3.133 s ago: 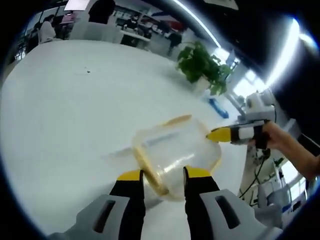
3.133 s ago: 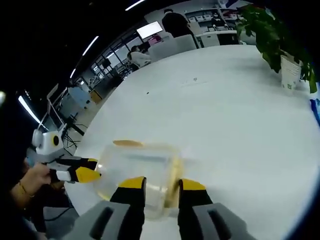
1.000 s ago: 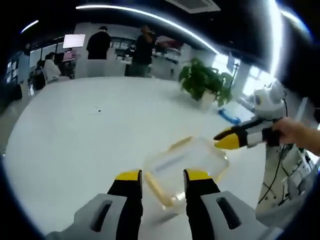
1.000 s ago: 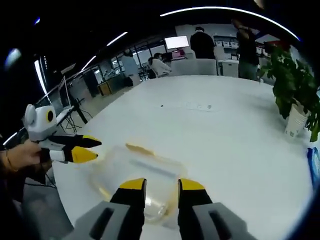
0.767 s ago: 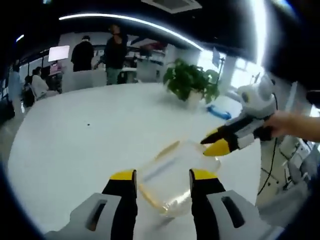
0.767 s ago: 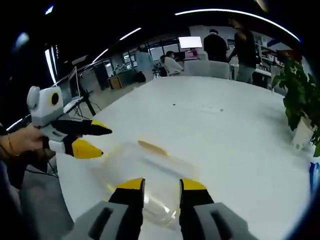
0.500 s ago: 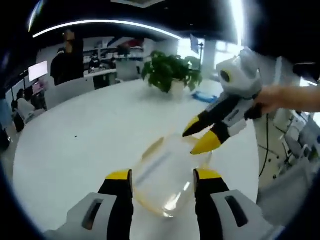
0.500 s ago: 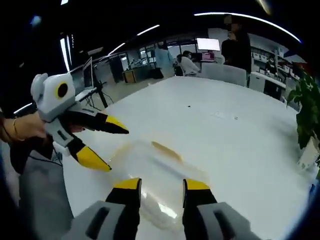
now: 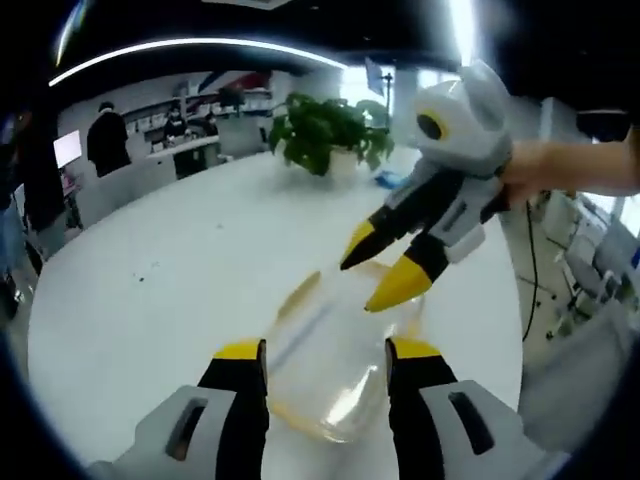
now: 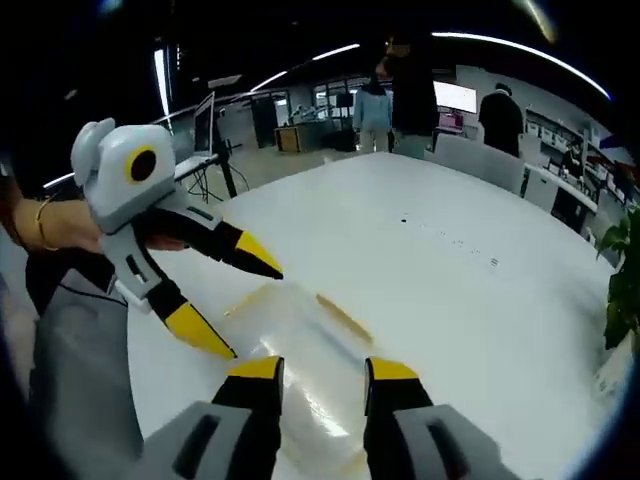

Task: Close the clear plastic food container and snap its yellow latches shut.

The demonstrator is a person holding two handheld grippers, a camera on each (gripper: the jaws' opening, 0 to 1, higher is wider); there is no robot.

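Now: left tongs [image 9: 325,350] spread wide, empty, straddling the near end of the clear container [image 9: 335,345] on the white desk [image 9: 160,270]. Right tongs [image 10: 320,368] likewise parted and empty, poised over the same container [image 10: 300,350] from the opposite side. In the left gripper view, right tongs [image 9: 385,270] angled down from the upper right with tips open just above the container's far end; in the right gripper view, left tongs [image 10: 235,300] reaching in from the left, tips splayed over the near edge.

Compared with three seconds ago: both tongs drawn off the container sides and raised, then tilted steeply downward. Judged as a shift from steadying the box to lining up on the latches. One yellow latch [image 10: 343,318] lying as a pale strip along the lid's far edge; shut or not, cannot tell.

Plenty of bare desk beyond the container. Desk edge close beneath it on the near side, so little margin for sliding that way. Potted plant [image 9: 325,130] well apart at the far rim; people [image 10: 400,90] standing beyond the desk.
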